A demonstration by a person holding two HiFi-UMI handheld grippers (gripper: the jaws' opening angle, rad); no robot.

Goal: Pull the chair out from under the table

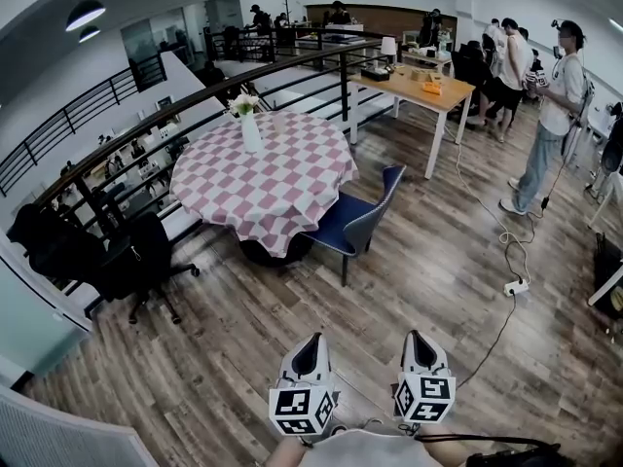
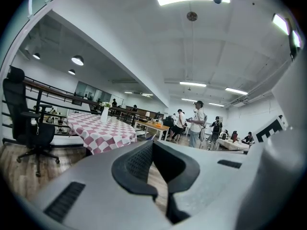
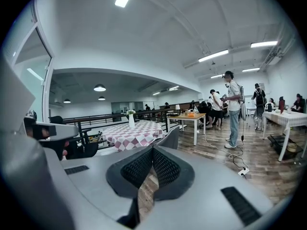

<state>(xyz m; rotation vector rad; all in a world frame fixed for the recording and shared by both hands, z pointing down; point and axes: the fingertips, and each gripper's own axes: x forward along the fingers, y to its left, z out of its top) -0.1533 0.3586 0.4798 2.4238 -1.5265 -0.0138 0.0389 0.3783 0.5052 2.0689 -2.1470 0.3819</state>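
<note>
The blue chair (image 1: 356,218) stands at the right side of the round table (image 1: 292,178), its seat pushed partly under the hanging edge of the red-and-white checked cloth (image 1: 255,200), its back turned out toward the open wooden floor (image 1: 419,290). A white vase of flowers (image 1: 250,128) stands upright on the far part of the tabletop. To the left of the table a black office chair (image 1: 131,259) sits against the dark railing (image 1: 292,66).

Your left gripper (image 1: 311,343) and right gripper (image 1: 418,341) are side by side low in the head view, over bare floorboards, well apart from the chair and both pointing toward it. In each gripper view the two dark pads meet at their tips, with nothing caught between them; both are closed and empty.

Farther out, a cable trails across the floor to a white power strip (image 1: 516,286). A person (image 1: 555,115) stands at the right, beyond a wooden table (image 1: 423,88) where more people are gathered.
</note>
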